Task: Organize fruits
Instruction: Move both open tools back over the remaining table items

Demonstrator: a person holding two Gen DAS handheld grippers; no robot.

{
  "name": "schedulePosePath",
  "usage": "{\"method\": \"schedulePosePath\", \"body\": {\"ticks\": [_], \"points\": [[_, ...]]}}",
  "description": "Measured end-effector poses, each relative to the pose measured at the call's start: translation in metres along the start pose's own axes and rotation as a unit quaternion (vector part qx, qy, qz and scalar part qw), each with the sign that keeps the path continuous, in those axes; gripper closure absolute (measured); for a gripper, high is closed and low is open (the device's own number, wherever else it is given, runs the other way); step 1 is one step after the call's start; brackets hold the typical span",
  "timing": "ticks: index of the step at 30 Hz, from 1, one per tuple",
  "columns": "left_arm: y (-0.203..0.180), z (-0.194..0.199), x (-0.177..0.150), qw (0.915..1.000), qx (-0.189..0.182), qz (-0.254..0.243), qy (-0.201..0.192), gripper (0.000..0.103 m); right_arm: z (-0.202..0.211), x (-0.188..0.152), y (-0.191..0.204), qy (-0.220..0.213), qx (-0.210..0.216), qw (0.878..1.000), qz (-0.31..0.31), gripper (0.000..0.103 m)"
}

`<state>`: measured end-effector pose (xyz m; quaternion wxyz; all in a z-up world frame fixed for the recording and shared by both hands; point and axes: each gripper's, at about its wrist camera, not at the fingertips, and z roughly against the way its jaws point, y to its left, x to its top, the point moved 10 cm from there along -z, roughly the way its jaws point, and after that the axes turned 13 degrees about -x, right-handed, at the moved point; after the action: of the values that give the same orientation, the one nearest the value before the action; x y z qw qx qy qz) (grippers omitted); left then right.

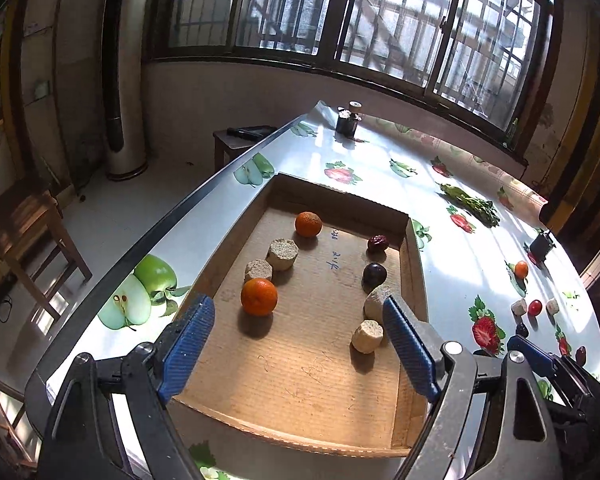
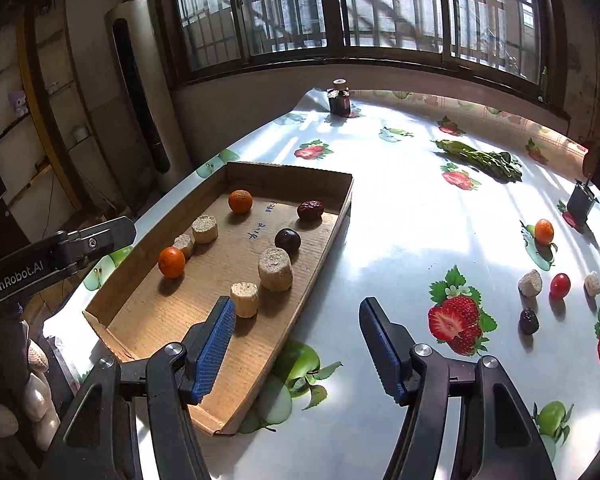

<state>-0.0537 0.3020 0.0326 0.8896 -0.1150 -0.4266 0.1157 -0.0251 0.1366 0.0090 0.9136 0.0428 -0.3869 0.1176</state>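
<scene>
Both the left gripper [image 1: 296,344] and right gripper [image 2: 296,346] hang with fingers spread and empty, and the loose fruit (dark plum [image 2: 529,321], then cherry tomato [image 2: 560,285], farthest orange [image 2: 544,231]) lies on the tabletop [image 2: 400,240] to the right, nearer the right hand, outside the cardboard tray [image 2: 332,224].

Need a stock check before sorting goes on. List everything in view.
shallow brown cardboard tray: one, on the table's left part
round oranges in the tray: two, orange, left side
tan cylindrical chunks in the tray: four, two left, two right
dark round plum: one, tray's right side
wrinkled red date: one, tray's far right corner
small orange on the table: one, right
red cherry tomato: one, between two pale chunks on the table
dark small fruit: one, near them
green leafy bunch: one, far right
dark jar: one, far edge
fruit-print tablecloth: one, white
left gripper: blue pads, open, empty
right gripper: blue pads, open, empty
</scene>
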Motion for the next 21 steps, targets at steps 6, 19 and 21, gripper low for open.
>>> {"method": "schedulePosePath", "body": {"ticks": [6, 19, 21], "points": [[-0.040, -0.001, -0.011, 0.9970, 0.026, -0.073, 0.003, 0.018, 0.007, -0.021, -0.045, 0.019, -0.008, 0.998, -0.067, 0.032], [-0.076, -0.006, -0.024, 0.9936, 0.029, -0.107, 0.020, 0.018, 0.015, -0.037, -0.083, 0.024, 0.002, 0.993, -0.112, 0.032], [-0.081, -0.008, -0.027, 0.9929, 0.029, -0.113, 0.024, 0.018, 0.014, -0.038, -0.087, 0.025, 0.004, 0.993, -0.117, 0.032]]}}
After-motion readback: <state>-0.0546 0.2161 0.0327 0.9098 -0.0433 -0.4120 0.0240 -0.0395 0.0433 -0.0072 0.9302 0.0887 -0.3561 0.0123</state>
